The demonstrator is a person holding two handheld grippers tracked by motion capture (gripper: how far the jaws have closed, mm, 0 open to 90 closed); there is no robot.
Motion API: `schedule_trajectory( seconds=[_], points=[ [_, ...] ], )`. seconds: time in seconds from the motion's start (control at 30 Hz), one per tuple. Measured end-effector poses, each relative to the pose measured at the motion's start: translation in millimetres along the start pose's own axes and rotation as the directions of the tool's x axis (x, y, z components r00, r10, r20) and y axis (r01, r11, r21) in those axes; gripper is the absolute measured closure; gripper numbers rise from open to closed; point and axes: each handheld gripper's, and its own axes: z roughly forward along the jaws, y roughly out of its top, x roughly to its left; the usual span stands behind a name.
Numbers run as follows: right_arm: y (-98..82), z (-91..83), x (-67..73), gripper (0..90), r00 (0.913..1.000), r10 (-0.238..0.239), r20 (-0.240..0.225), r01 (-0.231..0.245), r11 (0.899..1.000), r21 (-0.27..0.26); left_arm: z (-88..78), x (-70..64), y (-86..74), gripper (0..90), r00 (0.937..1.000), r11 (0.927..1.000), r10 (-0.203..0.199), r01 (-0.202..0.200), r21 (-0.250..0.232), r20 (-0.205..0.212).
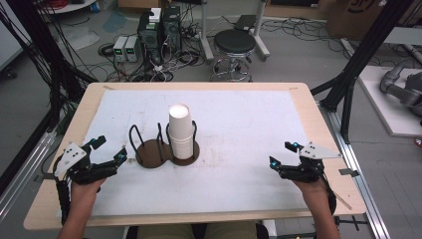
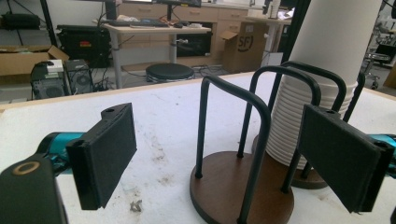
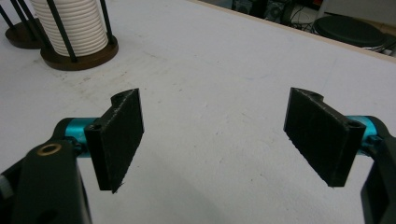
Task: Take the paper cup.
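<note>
A tall stack of white paper cups [image 1: 179,130] stands upright in the right one of two joined brown wire cup holders [image 1: 191,152]. The left holder [image 1: 149,154] has nothing in it. My left gripper [image 1: 111,149] is open just left of the bare holder, near the table's left edge. In the left gripper view the open left gripper [image 2: 224,154] faces the bare holder [image 2: 233,191], with the cup stack [image 2: 327,60] behind it. My right gripper [image 1: 282,154] is open over the white sheet at the right, well away from the cups. In the right gripper view the open right gripper [image 3: 215,135] has the cup stack [image 3: 70,23] far off at top left.
A white sheet [image 1: 239,124] covers most of the wooden table [image 1: 308,99]. Beyond the far edge are a black stool [image 1: 234,42], computer towers [image 1: 159,30] and cables on the floor. Black frame posts [image 1: 368,50] stand to both sides.
</note>
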Motion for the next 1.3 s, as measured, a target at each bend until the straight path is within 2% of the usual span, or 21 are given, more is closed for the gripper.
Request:
schedule_trajectory(
  seconds=[0.37, 0.53, 0.63, 0.73, 0.83, 0.9, 1.03, 1.13, 1.17, 1.2, 1.3],
  points=[
    [-5.3, -5.2, -6.1, 20.4, 0.9999, 0.016, 0.004, -0.016, 1.000, -0.004, 5.0, -3.0, 1.9, 11.9, 0.9999, 1.0000, 0.010, -0.010, 0.003, 0.009],
    [-4.9, -4.9, -2.8, 20.4, 1.0000, 0.005, 0.005, -0.005, 1.000, 0.010, 6.5, -5.1, 4.2, 11.9, 0.9991, 0.9996, 0.024, -0.024, 0.011, 0.036],
    [-4.4, -4.3, -0.5, 20.4, 1.0000, -0.003, 0.003, 0.003, 1.000, 0.016, 5.7, -6.6, 3.5, 11.8, 0.9986, 0.9997, 0.015, -0.016, 0.019, 0.051],
    [-3.0, -4.6, 1.6, 20.4, 1.0000, -0.001, 0.001, 0.001, 1.000, 0.011, 4.6, -10.6, 6.4, 11.9, 0.9966, 1.0000, -0.005, 0.005, 0.006, 0.083],
    [-2.3, -2.5, 2.4, 20.4, 1.0000, -0.007, -0.002, 0.007, 1.000, 0.013, 5.2, -12.9, 9.4, 11.9, 0.9955, 1.0000, -0.006, 0.006, 0.001, 0.095],
    [-2.1, -1.1, 3.1, 20.4, 0.9999, -0.009, -0.008, 0.009, 1.000, 0.020, 7.5, -14.7, 11.1, 11.9, 0.9925, 0.9999, -0.011, 0.010, 0.009, 0.122],
    [-2.8, 0.5, 2.4, 20.4, 0.9998, -0.018, -0.011, 0.018, 1.000, 0.020, 10.8, -15.2, 12.9, 11.9, 0.9904, 0.9997, -0.019, 0.016, 0.019, 0.137],
    [-4.1, 1.3, 0.8, 20.4, 0.9998, -0.007, -0.016, 0.007, 1.000, 0.028, 18.6, -17.4, 22.9, 11.9, 0.9816, 0.9985, -0.054, 0.051, 0.020, 0.183],
    [-4.1, 1.3, 0.8, 20.4, 0.9998, -0.007, -0.016, 0.007, 1.000, 0.028, 18.6, -17.4, 22.9, 11.9, 0.9816, 0.9985, -0.054, 0.051, 0.020, 0.183],
    [-3.9, 1.6, 1.0, 20.4, 0.9998, -0.005, -0.018, 0.006, 1.000, 0.028, 24.5, -20.4, 30.4, 11.9, 0.9754, 0.9982, -0.059, 0.057, 0.019, 0.212],
    [-3.5, 1.9, 1.3, 20.4, 0.9997, -0.011, -0.021, 0.011, 1.000, 0.027, 35.8, -26.4, 43.9, 11.8, 0.9672, 0.9986, -0.049, 0.043, 0.032, 0.249]
  ],
)
